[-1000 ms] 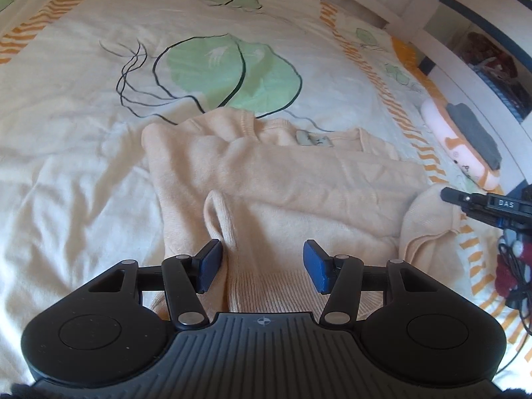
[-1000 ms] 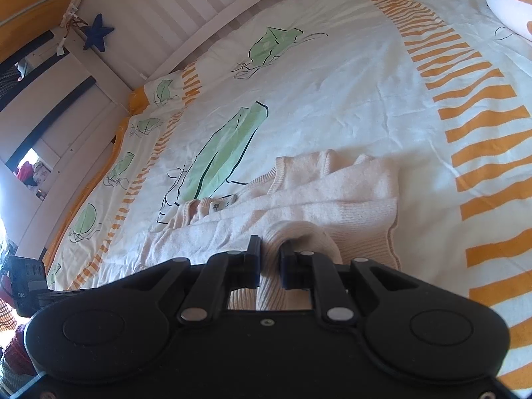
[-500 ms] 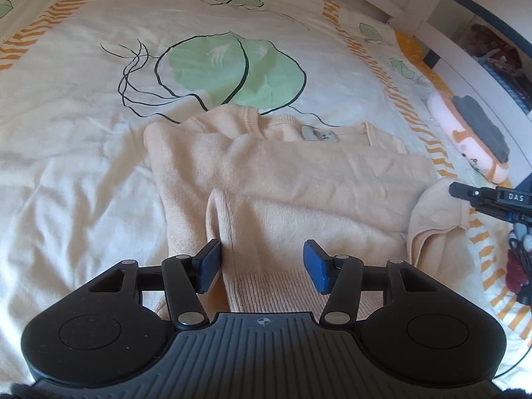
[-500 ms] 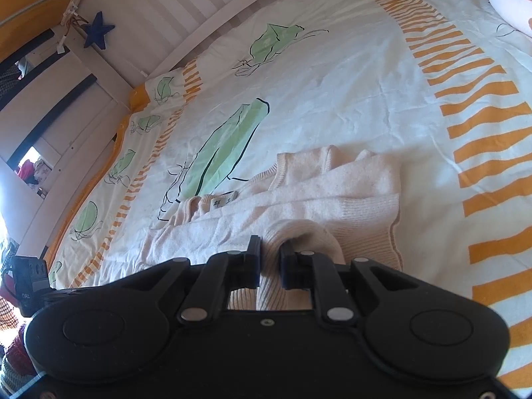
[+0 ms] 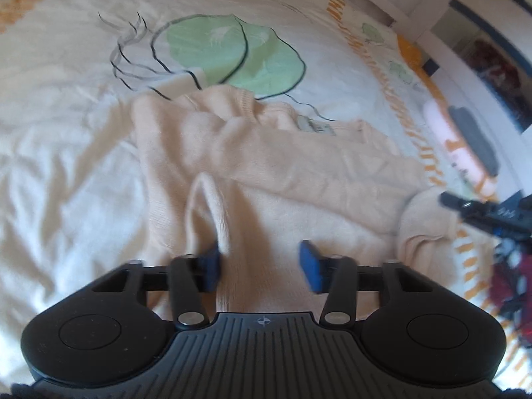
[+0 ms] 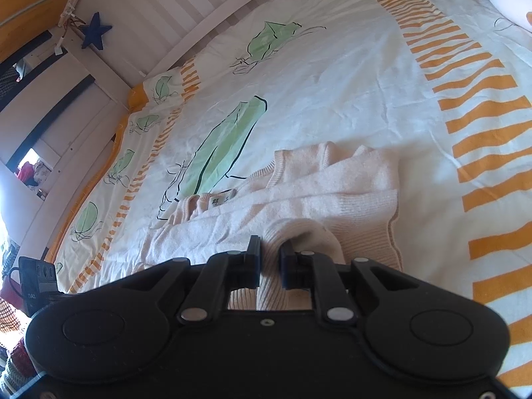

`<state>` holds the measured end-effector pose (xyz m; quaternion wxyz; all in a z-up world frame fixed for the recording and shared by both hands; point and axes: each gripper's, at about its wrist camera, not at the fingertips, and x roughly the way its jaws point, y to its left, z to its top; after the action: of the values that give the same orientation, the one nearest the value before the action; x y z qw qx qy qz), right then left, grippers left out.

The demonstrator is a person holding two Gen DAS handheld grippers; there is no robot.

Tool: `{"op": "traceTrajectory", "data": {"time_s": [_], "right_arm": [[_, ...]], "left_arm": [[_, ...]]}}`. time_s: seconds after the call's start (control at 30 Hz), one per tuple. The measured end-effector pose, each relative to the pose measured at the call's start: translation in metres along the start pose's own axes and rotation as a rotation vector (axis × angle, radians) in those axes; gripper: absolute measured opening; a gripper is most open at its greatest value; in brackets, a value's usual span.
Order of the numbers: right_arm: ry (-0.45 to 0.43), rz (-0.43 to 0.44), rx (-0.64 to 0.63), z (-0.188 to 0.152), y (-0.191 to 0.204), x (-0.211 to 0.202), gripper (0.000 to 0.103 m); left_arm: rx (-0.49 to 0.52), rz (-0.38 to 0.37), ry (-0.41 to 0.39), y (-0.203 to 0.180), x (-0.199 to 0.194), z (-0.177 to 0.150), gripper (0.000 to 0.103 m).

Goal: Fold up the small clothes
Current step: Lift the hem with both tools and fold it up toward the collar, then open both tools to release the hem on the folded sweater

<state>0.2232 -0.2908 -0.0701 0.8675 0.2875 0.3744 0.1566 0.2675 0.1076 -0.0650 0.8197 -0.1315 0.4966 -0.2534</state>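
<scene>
Left wrist view blurred, left hand-held gripper closing around sweater, right hand-held gripper clamping it

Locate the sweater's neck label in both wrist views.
Left wrist: neck label sits right of centre, upper half, at the far edge of the peach sweater.
Right wrist: neck label sits left of centre, mid-height, at the collar.
Shared landmark: the green leaf print on the bedspread just beyond the label.
</scene>
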Motion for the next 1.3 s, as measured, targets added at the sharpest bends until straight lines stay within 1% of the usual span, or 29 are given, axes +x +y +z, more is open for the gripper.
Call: {"op": "traceTrajectory", "data": {"time_s": [0.03, 0.1, 0.17, 0.23, 0.3, 0.33, 0.37, 0.43, 0.47, 0.5, 0.53, 0.57, 0.67, 0.73, 0.8, 0.83, 0.9, 0.97, 1.0, 1.03, 1.07, 1.1, 1.13, 1.17, 1.2, 1.27, 1.3], "right_arm": [[0.004, 0.001, 0.007, -0.001, -0.001, 0.001, 0.021], [0.009, 0.004, 0.021, -0.001, -0.004, 0.001, 0.021], [0.006, 0.008, 0.03, -0.002, -0.004, -0.001, 0.021], [-0.009, 0.024, 0.048, -0.001, -0.004, -0.009, 0.021], [-0.041, 0.048, 0.069, 0.002, -0.003, -0.02, 0.021], [-0.06, 0.057, 0.077, 0.005, -0.002, -0.026, 0.021], [-0.075, 0.062, 0.085, 0.008, -0.001, -0.03, 0.021], [-0.096, 0.071, 0.102, 0.014, -0.001, -0.034, 0.021], [-0.102, 0.071, 0.109, 0.017, -0.001, -0.034, 0.021], [-0.101, 0.066, 0.115, 0.021, -0.001, -0.032, 0.021], [-0.098, 0.061, 0.126, 0.025, -0.003, -0.029, 0.021], [-0.095, 0.059, 0.141, 0.028, -0.004, -0.026, 0.021], [-0.078, 0.043, 0.167, 0.035, -0.01, -0.013, 0.021], [-0.052, 0.018, 0.168, 0.038, -0.014, 0.0, 0.021], [-0.032, -0.001, 0.166, 0.038, -0.018, 0.012, 0.022], [-0.03, -0.007, 0.164, 0.036, -0.021, 0.016, 0.025], [-0.032, -0.03, 0.164, 0.032, -0.026, 0.021, 0.025], [-0.039, -0.044, 0.171, 0.028, -0.033, 0.022, 0.026], [-0.044, -0.047, 0.174, 0.027, -0.036, 0.022, 0.026], [-0.056, -0.052, 0.172, 0.026, -0.039, 0.02, 0.029], [-0.071, -0.061, 0.164, 0.027, -0.04, 0.018, 0.04], [-0.09, -0.07, 0.149, 0.028, -0.039, 0.014, 0.047], [-0.112, -0.081, 0.127, 0.03, -0.037, 0.01, 0.06], [-0.135, -0.094, 0.096, 0.031, -0.034, 0.006, 0.063], [-0.157, -0.106, 0.057, 0.032, -0.028, 0.001, 0.063], [-0.177, -0.134, -0.086, 0.031, -0.006, -0.005, 0.063], [-0.177, -0.149, -0.182, 0.027, 0.008, -0.006, 0.064]], "left_arm": [[-0.021, -0.028, 0.001, 0.0, 0.001, -0.001, 0.003], [-0.018, -0.06, -0.017, -0.004, -0.001, -0.002, 0.003], [-0.026, -0.078, -0.079, -0.009, -0.011, 0.0, 0.003], [-0.11, -0.14, -0.167, -0.003, -0.028, 0.005, 0.003], [-0.222, -0.228, -0.259, 0.009, -0.045, 0.014, 0.003], [-0.264, -0.252, -0.3, 0.015, -0.054, 0.018, 0.003], [-0.285, -0.255, -0.336, 0.018, -0.06, 0.021, 0.003], [-0.28, -0.225, -0.385, 0.019, -0.069, 0.03, 0.003], [-0.294, -0.214, -0.402, 0.021, -0.071, 0.033, 0.003], [-0.323, -0.219, -0.41, 0.025, -0.072, 0.037, 0.003], [-0.354, -0.226, -0.409, 0.028, -0.07, 0.04, 0.003], [-0.375, -0.216, -0.407, 0.029, -0.068, 0.044, 0.003], [-0.39, -0.165, -0.397, 0.03, -0.057, 0.052, 0.003], [-0.408, -0.142, -0.38, 0.035, -0.048, 0.053, 0.004], [-0.411, -0.107, -0.36, 0.04, -0.037, 0.053, 0.004], [-0.408, -0.096, -0.352, 0.042, -0.031, 0.053, 0.004], [-0.418, -0.074, -0.347, 0.049, -0.02, 0.051, 0.005], [-0.431, -0.062, -0.346, 0.059, -0.012, 0.049, 0.024], [-0.442, -0.056, -0.346, 0.065, -0.011, 0.048, 0.044], [-0.453, -0.052, -0.35, 0.069, -0.01, 0.047, 0.058], [-0.458, -0.043, -0.36, 0.072, -0.012, 0.048, 0.062], [-0.453, -0.022, -0.376, 0.073, -0.016, 0.048, 0.068], [-0.429, 0.018, -0.394, 0.07, -0.021, 0.049, 0.071], [-0.382, 0.075, -0.41, 0.064, -0.027, 0.05, 0.071], [-0.315, 0.129, -0.423, 0.054, -0.033, 0.051, 0.072], [-0.121, 0.238, -0.433, 0.025, -0.039, 0.05, 0.075], [-0.018, 0.283, -0.423, 0.008, -0.038, 0.048, 0.076]]}}
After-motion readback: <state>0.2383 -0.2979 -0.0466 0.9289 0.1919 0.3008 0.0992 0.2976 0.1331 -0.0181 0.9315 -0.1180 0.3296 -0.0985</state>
